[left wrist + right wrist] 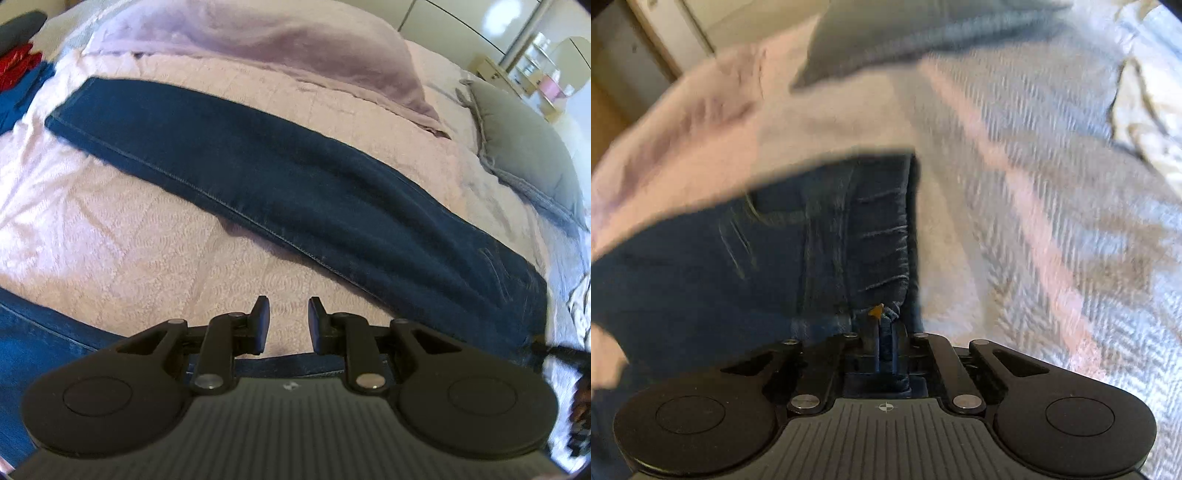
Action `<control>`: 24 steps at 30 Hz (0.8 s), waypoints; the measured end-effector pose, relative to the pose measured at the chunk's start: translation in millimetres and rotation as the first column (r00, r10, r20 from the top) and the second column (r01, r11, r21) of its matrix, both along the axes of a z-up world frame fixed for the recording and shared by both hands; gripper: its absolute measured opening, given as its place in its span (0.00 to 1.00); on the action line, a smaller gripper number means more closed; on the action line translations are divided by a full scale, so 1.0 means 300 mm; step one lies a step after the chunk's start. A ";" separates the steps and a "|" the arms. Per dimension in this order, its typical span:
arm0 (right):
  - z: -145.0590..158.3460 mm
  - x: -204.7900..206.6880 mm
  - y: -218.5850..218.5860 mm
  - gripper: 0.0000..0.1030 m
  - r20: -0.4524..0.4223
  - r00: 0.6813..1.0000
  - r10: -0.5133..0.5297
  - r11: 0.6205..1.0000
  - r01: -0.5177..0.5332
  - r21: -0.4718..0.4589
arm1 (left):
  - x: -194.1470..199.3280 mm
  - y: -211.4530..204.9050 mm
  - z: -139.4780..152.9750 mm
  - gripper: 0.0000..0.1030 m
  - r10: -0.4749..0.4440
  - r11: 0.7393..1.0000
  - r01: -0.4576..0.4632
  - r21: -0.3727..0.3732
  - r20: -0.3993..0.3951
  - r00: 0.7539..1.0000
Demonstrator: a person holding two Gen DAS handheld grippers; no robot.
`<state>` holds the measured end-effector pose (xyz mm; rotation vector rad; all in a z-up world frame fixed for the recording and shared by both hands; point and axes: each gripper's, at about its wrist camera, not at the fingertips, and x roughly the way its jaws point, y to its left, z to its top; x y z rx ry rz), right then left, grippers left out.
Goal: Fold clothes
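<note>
The left claw (288, 325) hangs over the bed with its 2 fingers (261, 321) a little apart and nothing between them; pale pink bedspread (110, 236) shows through the gap, and no cloth touches the pads. The right claw (885, 341) is pressed together on a bunched fold of the jeans (280, 184), gripping denim at the waistband end, where a small orange tag (876, 311) sits just beyond the fingertips. In the left wrist view, the jeans lie stretched diagonally across the bed as a long dark blue band, hem at the upper left, waist and pocket at the lower right, close to where a dark tip of the right claw enters at the edge. More denim crosses the lower left corner beneath the left claw's body. A lilac blanket (295, 48) is heaped beyond the jeans, a grey pillow (528, 155) lies to the right of them, and red and blue clothes (16, 81) sit at the far left edge. The right wrist view is blurred; it shows the waistband (882, 221), the bedspread and the pillow beyond it.
</note>
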<state>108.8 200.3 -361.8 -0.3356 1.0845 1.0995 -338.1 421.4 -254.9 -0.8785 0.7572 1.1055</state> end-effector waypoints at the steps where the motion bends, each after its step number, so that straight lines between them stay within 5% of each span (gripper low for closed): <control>1: 0.034 0.002 -0.015 0.03 0.005 1.000 0.003 0.999 -0.004 0.032 | -0.006 -0.003 -0.005 0.18 0.002 1.000 -0.002 0.000 -0.004 1.000; 7: -0.071 0.042 -0.023 0.11 -0.045 0.998 -0.034 0.998 0.032 -0.047 | -0.019 -0.017 -0.039 0.17 0.038 0.999 -0.038 -0.027 0.003 0.999; 12: 0.006 0.107 -0.094 0.15 -0.135 0.984 -0.117 0.992 0.121 0.021 | -0.028 -0.030 -0.049 0.17 0.025 0.999 -0.025 -0.029 -0.006 1.000; 18: 0.021 0.148 -0.251 0.21 -0.377 0.920 -0.104 0.982 0.155 0.105 | -0.033 -0.026 -0.087 0.17 0.062 0.996 -0.061 -0.073 0.014 0.998; 24: -0.029 0.128 -0.194 0.28 -0.373 0.927 -0.042 0.996 0.069 0.059 | 0.001 -0.031 -0.088 0.17 0.027 0.996 -0.026 -0.082 0.015 1.000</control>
